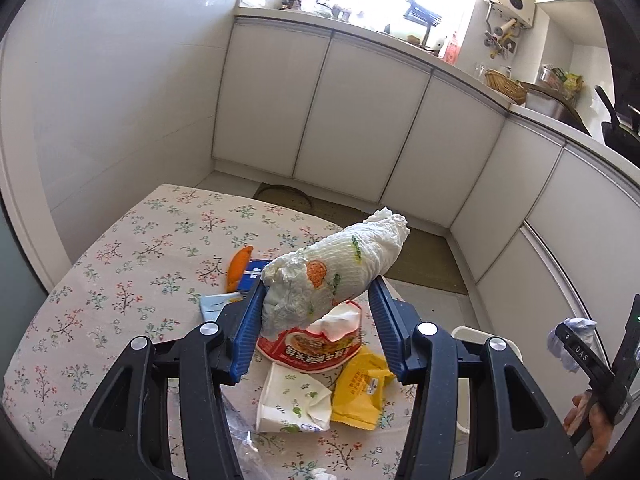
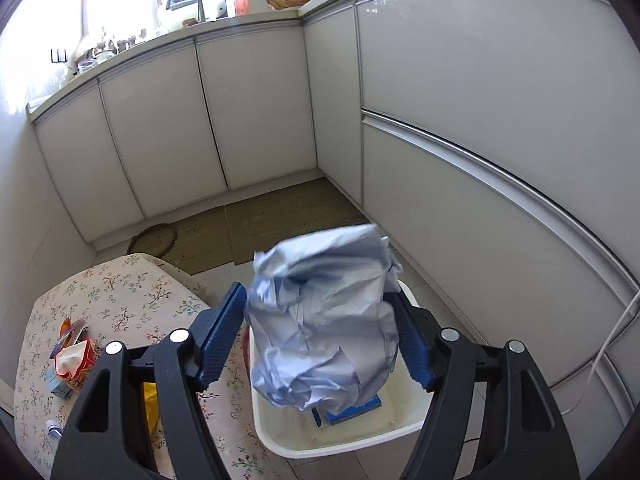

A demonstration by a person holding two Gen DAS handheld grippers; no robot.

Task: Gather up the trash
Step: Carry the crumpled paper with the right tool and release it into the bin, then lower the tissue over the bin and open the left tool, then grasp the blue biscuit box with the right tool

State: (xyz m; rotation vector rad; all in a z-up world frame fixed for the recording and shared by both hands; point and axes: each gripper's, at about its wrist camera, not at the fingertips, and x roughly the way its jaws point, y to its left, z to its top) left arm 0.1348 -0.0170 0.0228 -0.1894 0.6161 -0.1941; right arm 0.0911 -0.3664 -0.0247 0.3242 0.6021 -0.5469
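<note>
Two grippers loaded: left gripper [image 1: 318, 300] clamps a printed paper-towel wad [image 1: 334, 270] above wrappers near the table's [image 1: 120, 248] right edge; right gripper [image 2: 320, 326] clamps a crumpled blue-white paper ball [image 2: 324, 320] over the white bin [image 2: 280, 436] just beside that edge, blue carton [image 2: 352, 410] inside.

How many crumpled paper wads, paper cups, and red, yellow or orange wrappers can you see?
Crumpled paper wads: 2, the paper towel in the left hand-held gripper and the pale blue paper in the right hand-held gripper
Paper cup: 1
Red wrapper: 1
Yellow wrapper: 1
Orange wrapper: 1
Total: 6
</note>
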